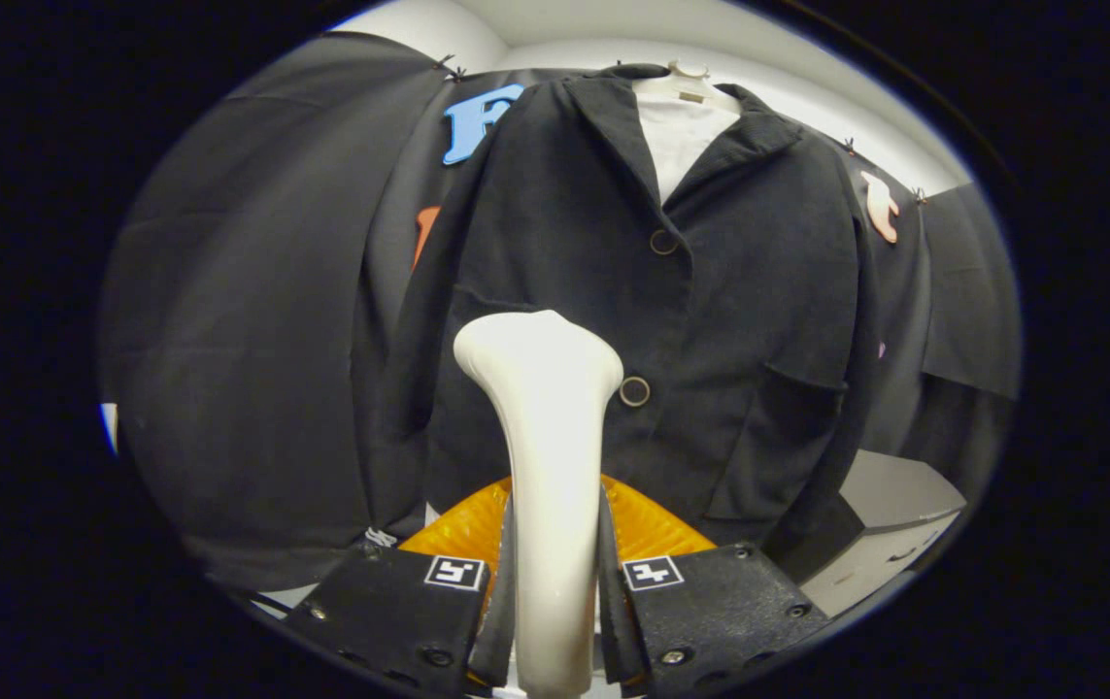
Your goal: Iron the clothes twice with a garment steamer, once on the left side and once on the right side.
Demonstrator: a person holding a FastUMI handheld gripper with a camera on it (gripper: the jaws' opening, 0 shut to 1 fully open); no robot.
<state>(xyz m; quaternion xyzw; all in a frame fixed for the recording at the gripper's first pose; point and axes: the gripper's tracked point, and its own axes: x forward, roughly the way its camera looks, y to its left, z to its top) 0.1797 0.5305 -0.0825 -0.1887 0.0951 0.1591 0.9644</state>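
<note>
Steamer [545,408] clenched upright in my jaws [553,573], head just ahead of jacket [710,291] front, probably short of touching; left panel nearest.

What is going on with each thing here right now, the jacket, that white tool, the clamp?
Jacket: hanging, front buttoned.
Garment steamer: upright, clamped by its handle, head against the jacket's front.
Gripper: shut on the steamer handle, a finger on each side.
White shirt: under the jacket, showing at the collar.
</note>
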